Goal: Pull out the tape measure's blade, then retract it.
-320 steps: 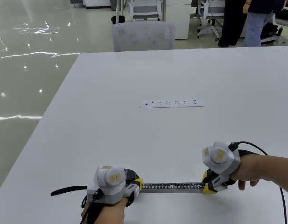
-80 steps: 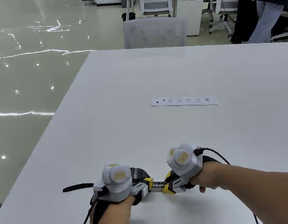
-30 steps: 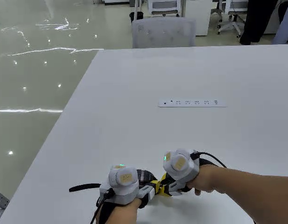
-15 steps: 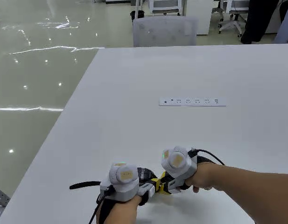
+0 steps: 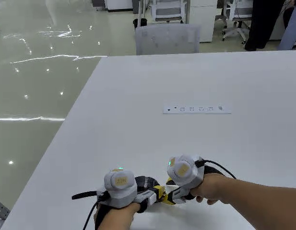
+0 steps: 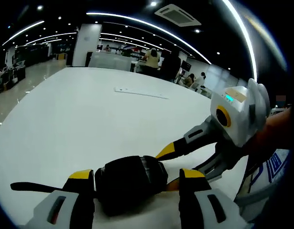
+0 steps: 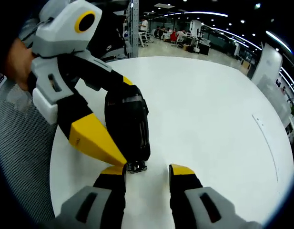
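At the near edge of the white table (image 5: 152, 139), a black tape measure (image 6: 130, 183) is clamped between the left tongs (image 6: 137, 174), its strap (image 5: 83, 195) trailing left. The right tongs (image 7: 147, 171) are held slightly spread, with the end hook (image 7: 136, 167) lying just beyond their tips. A power strip (image 5: 197, 109) is set farther off. A grey chair (image 5: 168, 39) and glossy floor (image 5: 37, 72) are seen beyond.

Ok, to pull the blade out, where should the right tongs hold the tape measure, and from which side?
Grip the small metal end hook protruding from the black case; it is the only exposed part of the blade. Approach from where the right tongs are, facing the hook, opposite the left tongs clamping the case, so the pull likely follows the blade's line.
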`<state>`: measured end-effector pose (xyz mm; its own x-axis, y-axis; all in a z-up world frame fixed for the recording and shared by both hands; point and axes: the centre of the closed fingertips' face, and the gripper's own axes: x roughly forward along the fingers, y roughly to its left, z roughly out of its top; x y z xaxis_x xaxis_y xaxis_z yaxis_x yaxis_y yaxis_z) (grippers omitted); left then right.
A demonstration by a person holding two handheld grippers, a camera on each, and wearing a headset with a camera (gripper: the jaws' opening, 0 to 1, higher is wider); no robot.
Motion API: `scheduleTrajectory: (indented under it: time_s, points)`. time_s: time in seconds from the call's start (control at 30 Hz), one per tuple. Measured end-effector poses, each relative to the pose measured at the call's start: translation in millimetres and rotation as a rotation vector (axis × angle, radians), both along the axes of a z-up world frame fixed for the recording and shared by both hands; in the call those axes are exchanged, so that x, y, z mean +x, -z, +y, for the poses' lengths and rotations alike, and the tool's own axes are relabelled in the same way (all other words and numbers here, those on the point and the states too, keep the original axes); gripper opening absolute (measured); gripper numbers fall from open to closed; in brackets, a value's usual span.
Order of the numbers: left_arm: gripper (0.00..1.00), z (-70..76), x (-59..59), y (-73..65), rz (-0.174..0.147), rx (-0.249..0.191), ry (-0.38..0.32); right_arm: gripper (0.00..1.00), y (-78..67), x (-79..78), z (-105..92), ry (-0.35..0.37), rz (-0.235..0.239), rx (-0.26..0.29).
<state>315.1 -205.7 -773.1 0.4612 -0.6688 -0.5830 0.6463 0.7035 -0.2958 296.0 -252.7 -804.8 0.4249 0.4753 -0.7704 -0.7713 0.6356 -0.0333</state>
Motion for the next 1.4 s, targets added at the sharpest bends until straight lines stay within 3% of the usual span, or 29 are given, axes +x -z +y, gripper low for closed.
scheduleTrajectory:
  time_s: [0.13,0.23,0.3,0.37,0.47,0.5,0.57,0.63,0.83,0.9,0.97,1.0,1.13,1.3,1.4]
  points:
    - [0.85,22.7,16.9,-9.0,-0.048,-0.003,-0.009,0.42,-10.2,-6.0,-13.2,0.078,-0.019,0.049]
    - [0.96,32.0,21.0,-17.0,-0.079,-0.020,0.028,0.47,-17.2,-12.5,-23.9,0.117,-0.034,0.067]
    - [1.00,34.3,19.6,-22.7,-0.111,-0.022,0.079,0.53,-23.5,-17.3,-30.5,0.155,-0.040,0.080]
    - [1.00,41.1,13.0,-26.0,-0.156,0.024,0.166,0.56,-41.6,-23.0,-32.9,0.179,-0.100,0.140]
    - [0.97,47.2,4.8,-27.3,-0.188,0.051,0.235,0.58,-52.0,-36.4,-44.2,0.199,-0.131,0.134]
    - [0.98,49.5,0.0,-28.9,-0.180,0.049,0.247,0.59,-55.6,-41.4,-49.0,0.211,-0.143,0.142]
    - [1.00,56.2,-0.9,-33.7,-0.207,0.054,0.251,0.61,-60.4,-51.0,-62.2,0.238,-0.163,0.134]
    - [1.00,64.2,-0.6,-35.9,-0.206,0.056,0.248,0.62,-67.9,-60.2,-75.2,0.266,-0.187,0.135]
    - [1.00,88.2,-3.6,-43.3,-0.214,0.049,0.237,0.69,-92.0,-82.9,-117.7,0.397,-0.250,0.184]
    - [1.00,96.7,-3.7,-46.6,-0.214,0.037,0.227,0.69,-96.2,-93.6,-132.2,0.417,-0.266,0.167]
    - [1.00,104.6,-1.9,-51.6,-0.235,0.037,0.216,0.71,-100.5,-105.2,-141.3,0.412,-0.286,0.149]
    - [1.00,106.4,-1.0,-56.2,-0.256,0.029,0.214,0.72,-101.6,-109.1,-144.5,0.417,-0.286,0.152]
    - [1.00,117.6,-7.0,-65.0,-0.280,0.021,0.214,0.75,-102.7,-130.1,-159.6,0.428,-0.293,0.140]
    - [1.00,136.1,-11.5,-59.9,-0.291,0.040,0.203,0.78,-98.0,-154.6,-175.2,0.460,-0.296,0.157]
    - [1.00,143.0,-18.5,-59.3,-0.290,0.045,0.206,0.84,-91.3,-171.4,-179.1,0.456,-0.303,0.151]
